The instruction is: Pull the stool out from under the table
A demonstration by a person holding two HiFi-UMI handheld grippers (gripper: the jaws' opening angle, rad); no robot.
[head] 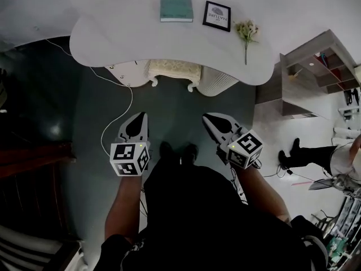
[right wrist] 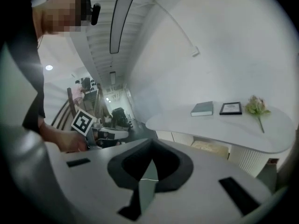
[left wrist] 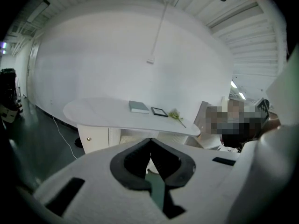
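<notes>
Stool (head: pixel 172 72) tucked under the far white counter (head: pixel 113 24) — not yet pulled out. Left tool (head: pixel 140 116) and right tool (head: pixel 207 118), both pressed together and empty, hover near, well apart from it.

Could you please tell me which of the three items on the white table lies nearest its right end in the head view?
The flower sprig; the black-framed picture sits in the middle and the teal book lies furthest left.
</notes>
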